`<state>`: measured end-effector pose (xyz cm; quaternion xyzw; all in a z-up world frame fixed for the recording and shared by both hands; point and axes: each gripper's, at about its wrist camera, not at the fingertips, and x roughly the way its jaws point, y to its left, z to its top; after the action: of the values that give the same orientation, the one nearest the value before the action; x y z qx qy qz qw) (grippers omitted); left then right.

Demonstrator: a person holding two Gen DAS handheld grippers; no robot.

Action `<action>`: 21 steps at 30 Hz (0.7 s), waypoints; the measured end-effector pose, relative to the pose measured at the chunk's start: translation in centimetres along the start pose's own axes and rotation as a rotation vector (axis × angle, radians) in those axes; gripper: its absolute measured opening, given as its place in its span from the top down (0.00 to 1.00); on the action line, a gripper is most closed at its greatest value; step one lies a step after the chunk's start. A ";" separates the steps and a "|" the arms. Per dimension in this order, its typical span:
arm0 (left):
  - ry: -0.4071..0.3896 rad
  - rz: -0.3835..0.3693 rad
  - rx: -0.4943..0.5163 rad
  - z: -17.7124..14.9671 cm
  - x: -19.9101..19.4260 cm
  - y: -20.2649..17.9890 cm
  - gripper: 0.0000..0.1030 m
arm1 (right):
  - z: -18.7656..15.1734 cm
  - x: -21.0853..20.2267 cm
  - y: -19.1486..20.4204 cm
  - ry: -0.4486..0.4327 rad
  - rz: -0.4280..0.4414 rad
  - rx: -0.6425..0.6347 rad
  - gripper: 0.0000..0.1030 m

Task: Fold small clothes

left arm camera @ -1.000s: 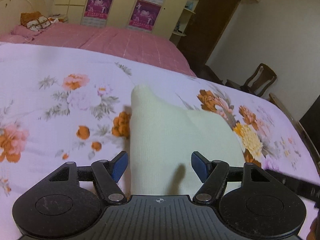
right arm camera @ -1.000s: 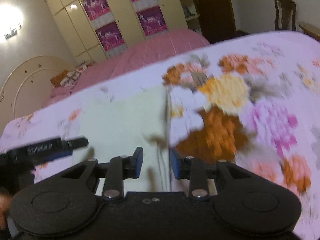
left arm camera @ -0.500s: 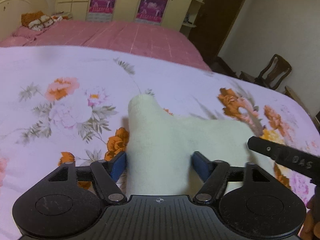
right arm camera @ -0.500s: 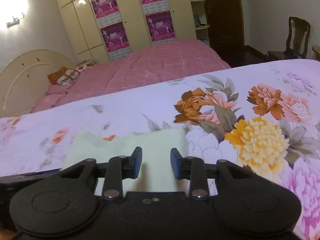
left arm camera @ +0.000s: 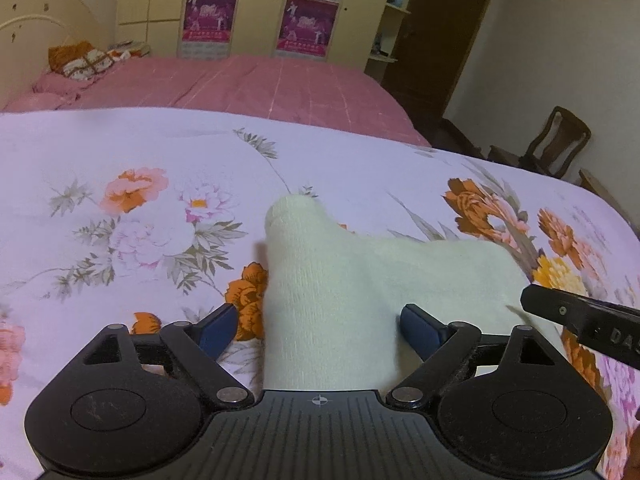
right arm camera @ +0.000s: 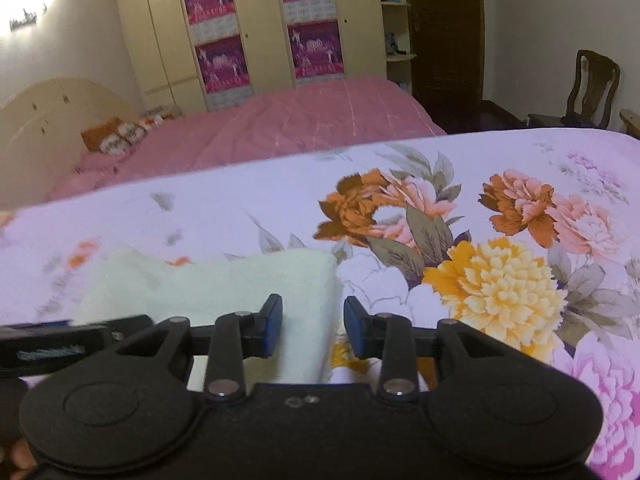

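Seen from the left wrist: pale cream garment (left arm camera: pixel 360 280) spread on the floral bedspread (left arm camera: pixel 140 208), lying straight ahead of the left hand-held gripper (left arm camera: pixel 316 322) and running under its nose. Blue-padded fingers (left arm camera: pixel 216 326) set wide apart, one either side of the cloth's near strip, holding nothing. Narrow raised end pointing away up the bed; wider flap stretching off to the right, so long axis roughly left-to-right with a spur forward. Black tip of the right hand-held gripper (left arm camera: pixel 580 316) poking in over that right flap; white letters "DAS" legible on it, the rest cut off.

Seen from the right wrist: same garment (right arm camera: pixel 224 288) low and left of centre, its right edge falling in the gap between the fingers. Right hand-held gripper (right arm camera: pixel 313 328) partly open, gripping nothing. Left tool a dark blur at the frame's left edge; writing there unreadable. Purple posters (right arm camera: pixel 312 46) on the wardrobe doors, text too small to read.

Judged nearer the free right-hand edge: right hand. Likely next: closing on that edge to carry it leftward.
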<state>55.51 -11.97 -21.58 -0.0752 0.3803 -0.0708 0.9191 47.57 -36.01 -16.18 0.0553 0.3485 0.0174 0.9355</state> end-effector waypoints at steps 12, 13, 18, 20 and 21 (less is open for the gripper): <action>0.015 -0.054 -0.021 -5.2 -4.9 1.5 0.15 | -4.6 -4.9 1.1 0.027 0.022 -0.059 0.67; 0.022 -0.057 -0.030 -5.5 -4.8 1.6 0.15 | -5.0 -4.8 1.0 0.038 0.015 -0.063 0.67; 0.034 -0.044 -0.007 -6.1 -4.4 0.9 0.15 | -5.8 -3.8 1.1 0.053 -0.029 -0.080 0.67; 0.048 -0.046 -0.013 -6.0 -5.0 1.1 0.15 | -5.6 -4.2 1.1 0.058 -0.028 -0.055 0.67; 0.045 -0.048 -0.009 -6.1 -5.3 1.1 0.15 | -5.6 -4.7 1.0 0.058 -0.022 -0.043 0.67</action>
<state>47.49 -10.46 -22.40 -0.0870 0.3993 -0.0928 0.9079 40.35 -34.80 -17.25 0.0310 0.3756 0.0163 0.9261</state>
